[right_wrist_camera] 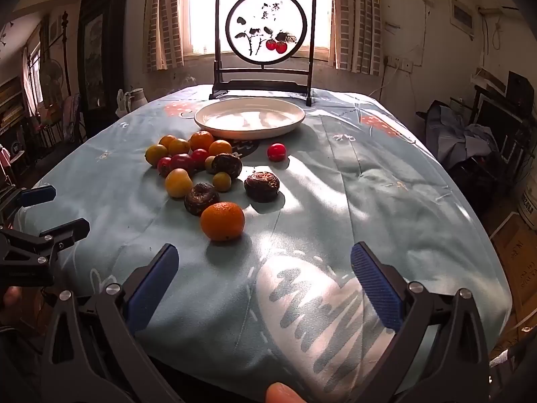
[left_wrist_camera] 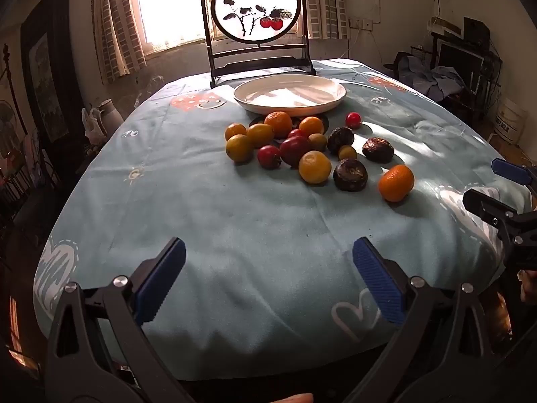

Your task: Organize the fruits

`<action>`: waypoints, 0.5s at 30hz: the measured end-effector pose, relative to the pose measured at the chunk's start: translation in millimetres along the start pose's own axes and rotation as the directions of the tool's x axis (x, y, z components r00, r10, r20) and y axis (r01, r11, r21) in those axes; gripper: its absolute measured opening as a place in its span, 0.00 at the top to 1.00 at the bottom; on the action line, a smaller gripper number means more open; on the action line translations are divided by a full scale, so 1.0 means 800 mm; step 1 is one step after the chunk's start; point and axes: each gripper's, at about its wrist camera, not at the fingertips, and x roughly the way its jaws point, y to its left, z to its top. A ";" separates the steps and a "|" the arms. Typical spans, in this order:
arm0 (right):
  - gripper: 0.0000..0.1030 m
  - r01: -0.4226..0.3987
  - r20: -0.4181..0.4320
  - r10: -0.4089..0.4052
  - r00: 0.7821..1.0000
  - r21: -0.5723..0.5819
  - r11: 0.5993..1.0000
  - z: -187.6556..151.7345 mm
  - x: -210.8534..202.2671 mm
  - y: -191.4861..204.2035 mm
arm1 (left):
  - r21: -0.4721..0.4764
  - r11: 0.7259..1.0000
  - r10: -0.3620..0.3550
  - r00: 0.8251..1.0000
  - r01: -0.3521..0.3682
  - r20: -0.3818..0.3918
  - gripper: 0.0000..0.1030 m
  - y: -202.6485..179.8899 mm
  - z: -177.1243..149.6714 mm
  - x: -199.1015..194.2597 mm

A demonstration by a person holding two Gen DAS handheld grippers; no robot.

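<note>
A white plate [left_wrist_camera: 332,99] [right_wrist_camera: 295,121] stands empty at the far side of the table. In front of it lies a cluster of fruit: oranges, yellow citrus, red fruits and three dark wrinkled fruits. The nearest orange [left_wrist_camera: 396,183] [right_wrist_camera: 222,221] lies apart at the front. A small red fruit [left_wrist_camera: 353,120] [right_wrist_camera: 276,152] lies alone to the right. My left gripper [left_wrist_camera: 268,282] is open and empty over the near table edge. My right gripper [right_wrist_camera: 263,285] is open and empty, just short of the nearest orange.
A light blue patterned cloth [left_wrist_camera: 235,221] [right_wrist_camera: 386,201] covers the round table. A dark framed screen with a painted disc [left_wrist_camera: 255,6] [right_wrist_camera: 266,30] stands behind the plate. Furniture and clutter line the room's walls.
</note>
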 end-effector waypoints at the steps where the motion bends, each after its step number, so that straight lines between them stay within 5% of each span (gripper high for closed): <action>1: 0.01 -0.001 -0.010 0.001 1.000 0.001 1.000 0.000 0.001 0.000 | -0.003 1.000 -0.001 1.000 0.001 0.003 0.02 0.000 0.000 0.000; 15: 0.01 -0.005 -0.009 0.005 1.000 0.005 1.000 -0.001 0.002 -0.002 | -0.025 1.000 0.013 1.000 -0.013 0.000 0.02 0.005 0.005 -0.001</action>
